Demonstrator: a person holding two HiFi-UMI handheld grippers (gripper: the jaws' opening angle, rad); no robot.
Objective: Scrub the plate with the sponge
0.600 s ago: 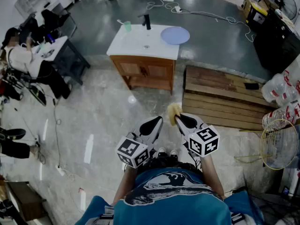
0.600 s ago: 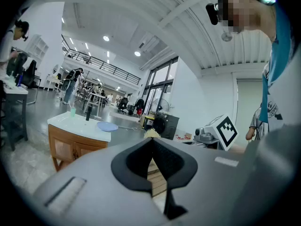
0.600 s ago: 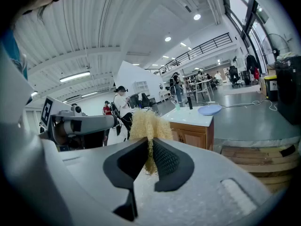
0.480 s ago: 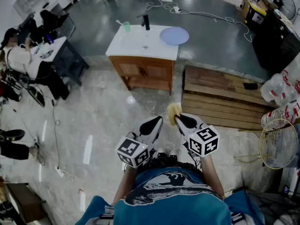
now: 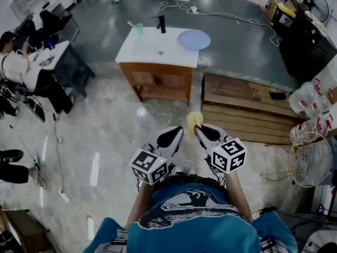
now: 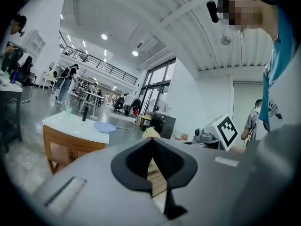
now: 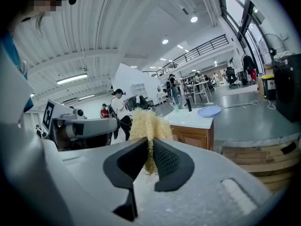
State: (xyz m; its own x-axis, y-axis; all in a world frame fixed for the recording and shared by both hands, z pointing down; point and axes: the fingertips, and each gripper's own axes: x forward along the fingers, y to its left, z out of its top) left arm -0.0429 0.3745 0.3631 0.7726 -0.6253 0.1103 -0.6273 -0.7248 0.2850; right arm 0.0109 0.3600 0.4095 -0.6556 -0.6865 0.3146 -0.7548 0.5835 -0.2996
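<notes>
A pale blue plate (image 5: 194, 39) lies on the white top of a wooden vanity (image 5: 152, 49), far ahead of me; it also shows small in the left gripper view (image 6: 104, 127) and the right gripper view (image 7: 209, 111). My right gripper (image 5: 196, 129) is shut on a yellow fibrous sponge (image 5: 193, 121), whose tuft sticks out past the jaws (image 7: 146, 126). My left gripper (image 5: 178, 131) is shut with nothing between its jaws (image 6: 151, 140). Both are held close to my body, side by side, well short of the vanity.
A black faucet (image 5: 161, 23) and a green cup (image 5: 139, 29) stand on the vanity. A wooden pallet (image 5: 247, 108) lies to the right, with water jugs (image 5: 309, 100) and a fan (image 5: 310, 159) beyond. A person (image 5: 21, 70) sits at a desk at the left. Cables run across the floor.
The whole view has shifted slightly: the vanity and pallet sit a little lower-left in the head view, and both grippers have edged up with it. Their jaws are unchanged.
</notes>
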